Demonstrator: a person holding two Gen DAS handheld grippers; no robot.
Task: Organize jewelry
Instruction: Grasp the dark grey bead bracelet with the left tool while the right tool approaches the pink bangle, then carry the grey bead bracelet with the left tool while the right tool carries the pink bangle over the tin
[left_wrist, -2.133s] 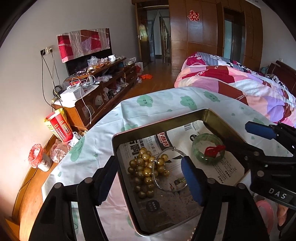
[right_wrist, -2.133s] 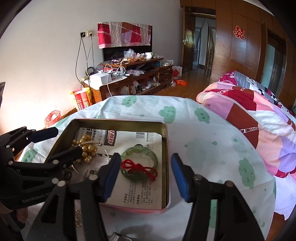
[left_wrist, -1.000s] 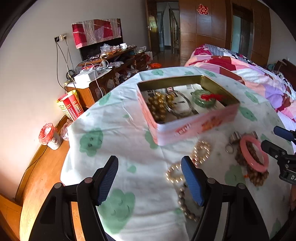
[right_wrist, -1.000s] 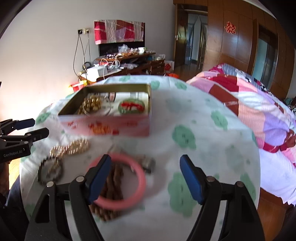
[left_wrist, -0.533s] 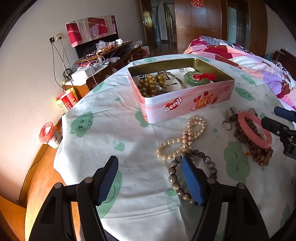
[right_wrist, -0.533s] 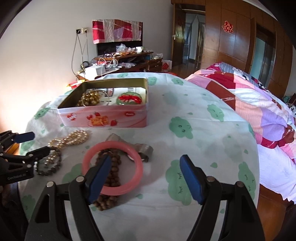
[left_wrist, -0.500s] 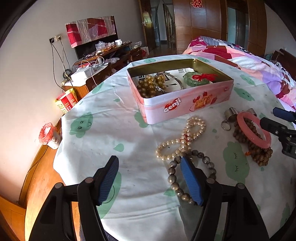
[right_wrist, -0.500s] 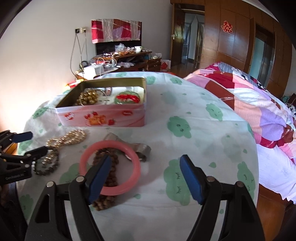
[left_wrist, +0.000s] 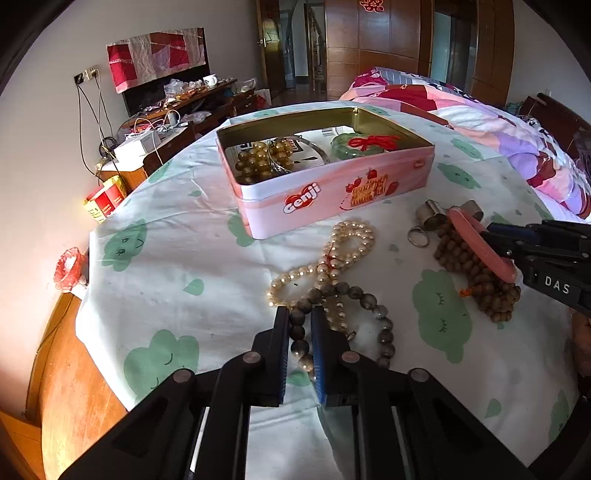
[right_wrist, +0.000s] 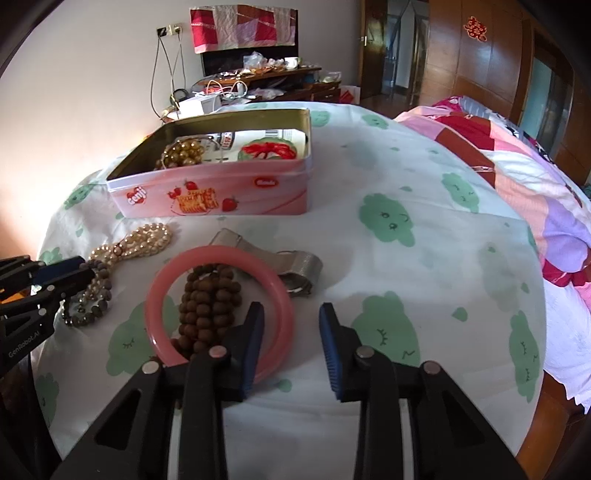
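Note:
A pink tin box (left_wrist: 332, 192) (right_wrist: 221, 199) stands open on the table, holding gold beads (left_wrist: 258, 158), a silver bangle and a green bangle with red cord (left_wrist: 358, 146). My left gripper (left_wrist: 300, 325) is shut on a grey bead bracelet (left_wrist: 369, 299) lying over a pearl necklace (left_wrist: 343, 243). My right gripper (right_wrist: 291, 314) is open, its left finger inside the pink bangle (right_wrist: 218, 291) and its right finger outside the rim. The bangle rests on brown wooden beads (right_wrist: 207, 306).
A silver metal clasp piece (right_wrist: 295, 266) lies behind the pink bangle. The table has a white cloth with green clouds (right_wrist: 391, 221). A bed with a patchwork quilt (right_wrist: 517, 177) is at the right; a cluttered TV cabinet (left_wrist: 173, 114) at the back left.
Both grippers have come down to the table. My left gripper has shut on the grey bead bracelet. My right gripper has narrowed and now straddles the pink bangle's rim.

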